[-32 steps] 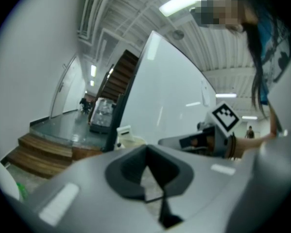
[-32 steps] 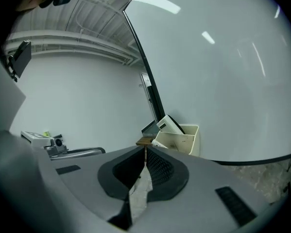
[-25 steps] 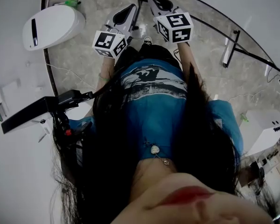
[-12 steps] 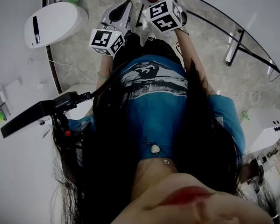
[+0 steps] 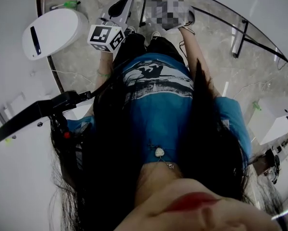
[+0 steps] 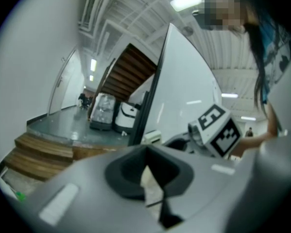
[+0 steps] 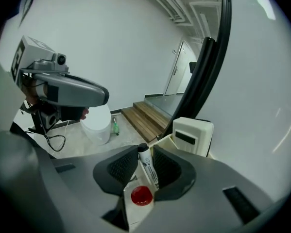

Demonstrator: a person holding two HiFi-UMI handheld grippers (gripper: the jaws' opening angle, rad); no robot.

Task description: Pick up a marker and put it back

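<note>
Stone floor [image 5: 81,59], wooden steps [image 7: 146,116], marker [image 7: 148,166] between jaws

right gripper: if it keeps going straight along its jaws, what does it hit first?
The white marker: it already sits between the right gripper's jaws, lying in the cream tray. Further on, the tray itself is probably next, though depth is unclear.

Marker [image 7: 146,165] showing white barrel with black print and black far end, red cap [image 7: 141,196] lying beside it, right gripper [image 7: 145,158] showing grey shell with dark ribbed pads, left gripper [image 6: 146,165] showing matching grey, its cube [image 5: 105,36] carrying black-and-white square markers, shirt [image 5: 158,105] showing blue with pale print.
</note>
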